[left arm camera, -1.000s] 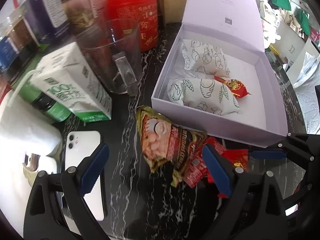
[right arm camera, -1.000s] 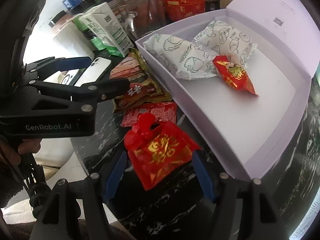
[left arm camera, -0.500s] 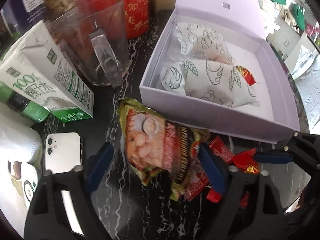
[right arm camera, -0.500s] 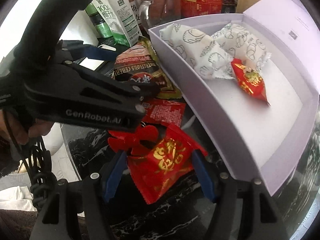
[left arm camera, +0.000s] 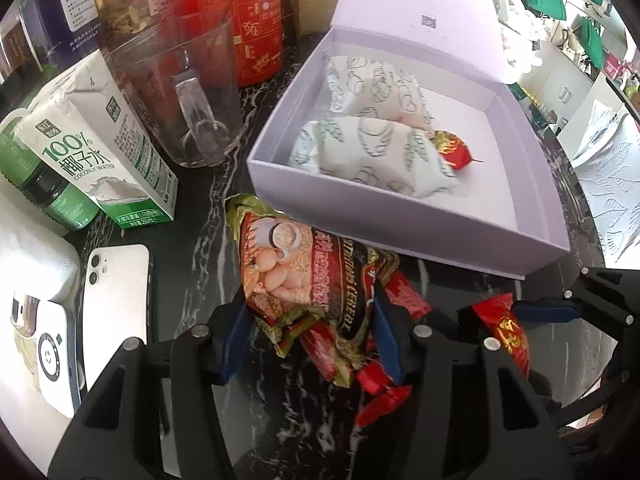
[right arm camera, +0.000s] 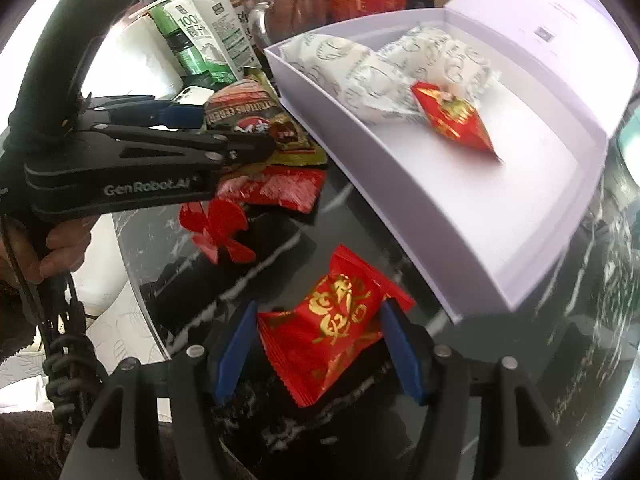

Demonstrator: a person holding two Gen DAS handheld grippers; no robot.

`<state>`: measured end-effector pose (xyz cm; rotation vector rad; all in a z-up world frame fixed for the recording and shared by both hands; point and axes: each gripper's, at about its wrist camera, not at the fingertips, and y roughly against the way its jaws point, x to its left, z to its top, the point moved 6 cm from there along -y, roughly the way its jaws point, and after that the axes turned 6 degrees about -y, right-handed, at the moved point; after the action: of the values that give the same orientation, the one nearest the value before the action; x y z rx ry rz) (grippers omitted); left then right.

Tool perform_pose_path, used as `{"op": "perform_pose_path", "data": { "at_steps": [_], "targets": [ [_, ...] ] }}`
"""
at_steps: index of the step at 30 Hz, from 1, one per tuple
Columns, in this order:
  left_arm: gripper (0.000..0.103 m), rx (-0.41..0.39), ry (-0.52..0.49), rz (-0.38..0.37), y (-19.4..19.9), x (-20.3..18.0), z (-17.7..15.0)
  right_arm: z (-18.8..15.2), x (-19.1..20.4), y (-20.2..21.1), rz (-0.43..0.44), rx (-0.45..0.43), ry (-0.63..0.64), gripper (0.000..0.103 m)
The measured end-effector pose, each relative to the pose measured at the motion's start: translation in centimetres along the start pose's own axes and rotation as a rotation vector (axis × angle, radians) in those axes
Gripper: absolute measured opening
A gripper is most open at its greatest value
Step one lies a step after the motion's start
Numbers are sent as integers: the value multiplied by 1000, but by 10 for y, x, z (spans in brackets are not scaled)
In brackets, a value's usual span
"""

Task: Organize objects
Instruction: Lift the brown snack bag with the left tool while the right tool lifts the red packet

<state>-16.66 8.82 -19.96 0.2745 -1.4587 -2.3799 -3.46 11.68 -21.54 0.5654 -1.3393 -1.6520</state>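
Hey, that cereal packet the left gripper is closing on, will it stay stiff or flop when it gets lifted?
Probably floppy: the cereal packet is a crinkled foil pouch, already buckled between the left gripper, whose jaws have just been closing. Its glossy film may slip. It looks light, and could drag the small red sachets partly tucked beneath it.

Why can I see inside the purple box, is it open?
Yes, open. The box has its lid tipped back, and three wrapped snacks show inside.
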Motion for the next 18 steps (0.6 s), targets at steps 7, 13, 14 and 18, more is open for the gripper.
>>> {"op": "perform_pose_path", "data": {
  "at_steps": [7, 13, 14, 18],
  "targets": [
    [52, -3, 13, -20, 8, -15, 2, -19, -18, 13, -28, 18, -37, 64],
    [52, -36, -19, -39, 27, -39, 6, -39, -41, 28, -57, 27, -93, 64],
    [52, -41, -34, -42, 30, -46, 7, -42, -44, 30, -62, 25, -101, 64],
    [52, -36, -70, -64, 37, -72, 16, -53, -59, 40, -63, 26, -147, 64]
  ]
}}
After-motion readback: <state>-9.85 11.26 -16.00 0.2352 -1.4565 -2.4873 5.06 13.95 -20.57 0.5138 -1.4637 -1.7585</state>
